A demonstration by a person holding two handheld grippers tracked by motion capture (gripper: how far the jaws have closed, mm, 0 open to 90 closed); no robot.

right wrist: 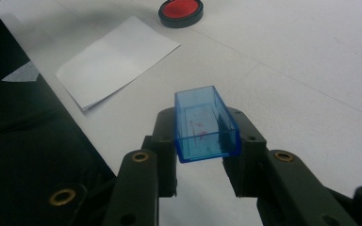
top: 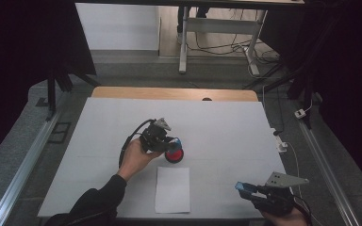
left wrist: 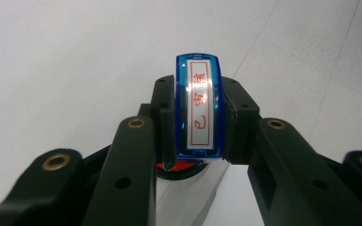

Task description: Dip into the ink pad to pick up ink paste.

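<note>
My left gripper point(top: 173, 142) is shut on a blue stamp point(left wrist: 199, 107) whose white face bears red characters in a red frame. It hovers right at a round red ink pad point(top: 174, 155) in a black case, whose edge shows below the stamp point(left wrist: 181, 167). Whether the stamp touches the pad I cannot tell. Near the table's front right, my right gripper point(top: 246, 189) is shut on a clear blue rectangular cap point(right wrist: 206, 123), open end facing away, held a little above the table. A white sheet of paper point(top: 172, 189) lies near the front edge, between the two grippers.
A white covering point(top: 226, 122) spreads over the table, with a wooden strip at the far edge. The person's dark sleeve point(right wrist: 23, 141) lies along the front edge. Beyond the table stand a desk frame and floor cables point(top: 217, 44).
</note>
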